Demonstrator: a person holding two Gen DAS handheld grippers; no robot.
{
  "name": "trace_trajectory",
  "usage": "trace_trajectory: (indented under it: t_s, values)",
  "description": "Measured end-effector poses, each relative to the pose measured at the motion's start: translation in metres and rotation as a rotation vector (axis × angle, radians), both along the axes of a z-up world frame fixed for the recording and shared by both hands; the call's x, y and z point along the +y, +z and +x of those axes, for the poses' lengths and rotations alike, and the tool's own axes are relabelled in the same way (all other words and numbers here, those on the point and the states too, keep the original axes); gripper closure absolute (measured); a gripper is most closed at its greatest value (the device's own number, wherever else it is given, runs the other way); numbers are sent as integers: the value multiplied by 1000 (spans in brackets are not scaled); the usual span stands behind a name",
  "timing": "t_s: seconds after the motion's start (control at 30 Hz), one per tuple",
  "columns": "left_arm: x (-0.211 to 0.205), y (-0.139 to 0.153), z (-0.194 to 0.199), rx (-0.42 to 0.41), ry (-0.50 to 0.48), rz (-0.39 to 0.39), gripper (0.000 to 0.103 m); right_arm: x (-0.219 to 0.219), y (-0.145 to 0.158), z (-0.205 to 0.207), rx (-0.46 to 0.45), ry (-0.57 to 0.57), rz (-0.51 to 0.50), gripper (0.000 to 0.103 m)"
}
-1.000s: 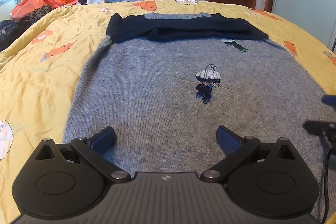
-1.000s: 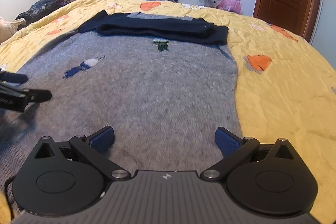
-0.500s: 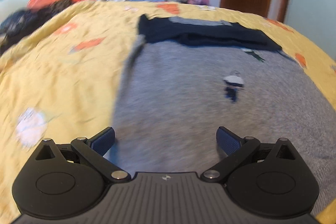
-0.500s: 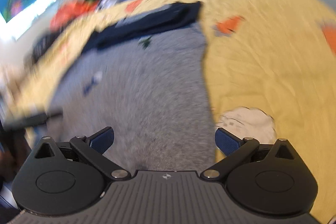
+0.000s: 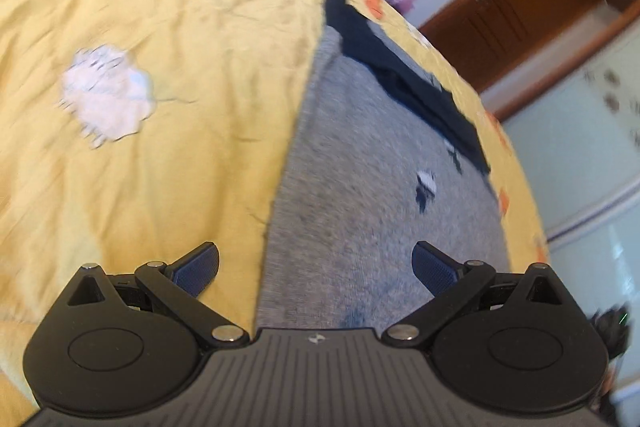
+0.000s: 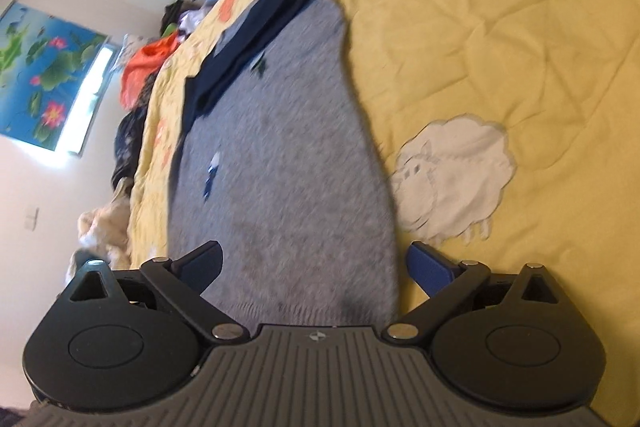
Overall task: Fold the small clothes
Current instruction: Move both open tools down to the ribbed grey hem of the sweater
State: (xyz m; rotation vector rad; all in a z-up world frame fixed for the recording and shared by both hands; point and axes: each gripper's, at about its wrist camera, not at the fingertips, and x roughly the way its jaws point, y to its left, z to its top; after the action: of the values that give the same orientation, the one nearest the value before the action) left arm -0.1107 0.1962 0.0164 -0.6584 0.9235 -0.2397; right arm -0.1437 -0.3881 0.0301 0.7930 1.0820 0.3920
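A yellow quilt (image 5: 160,131) printed with orange shapes and white sheep covers the bed, and on it a grey knit sweater (image 5: 360,195) lies flat, its dark navy sleeves (image 5: 400,75) folded across the far, upper end. The sweater's long axis runs away from both tools, hem nearest, collar end farthest. The left gripper (image 5: 316,267) straddles the sweater's left side edge close to the hem, one finger over quilt and the other over grey knit; the right gripper (image 6: 314,267) mirrors it at the right side edge, one pad over knit and the other over a white sheep patch (image 6: 452,179). Each tool is therefore nearest its own hem corner, which I judge is what the coming pinch turns on. Both grippers are spread wide and carry nothing; whether the pads touch the cloth cannot be told. A small knitted figure (image 5: 424,187) in blue and white sits mid-chest. No brand, label or legible writing shows; only a small emblem marks each gripper body, too small to read.
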Motion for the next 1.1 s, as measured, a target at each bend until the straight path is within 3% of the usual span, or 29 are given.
trace_trajectory:
  t_s: [0.17,0.3,0.47,0.53,0.57,0.63,0.67,0.7,0.77,0.93,1.1]
  values:
    - [5,-1,1,55,-37,-58,0,2,1,-2,2,16,13,2]
    - [-4,-13,-1,109,-134,-185,0,-1,-2,-1,6,10,44,1]
    - [-8,-19,1,126,-118,-258,0,-3,-16,2,32,-5,197,1]
    - [-11,-17,3,127,-132,-241,0,-2,-17,4,25,-8,231,1]
    - [-15,-15,5,126,-148,-220,5,-2,-18,6,28,-9,240,1]
    - [-18,-13,5,139,-182,-182,27,-2,-18,7,37,-3,242,5]
    - [-20,-15,4,157,-197,-170,48,-1,-19,7,45,9,238,9]
    - [-20,-17,3,169,-202,-154,55,0,-20,6,53,20,225,12]
    - [-18,-18,1,171,-201,-157,55,3,-20,4,58,45,183,25]
    - [-18,-17,0,176,-222,-148,55,-3,-17,-1,58,34,149,35]
    - [-14,-18,4,193,-237,-160,55,-17,-12,0,33,-31,105,34]
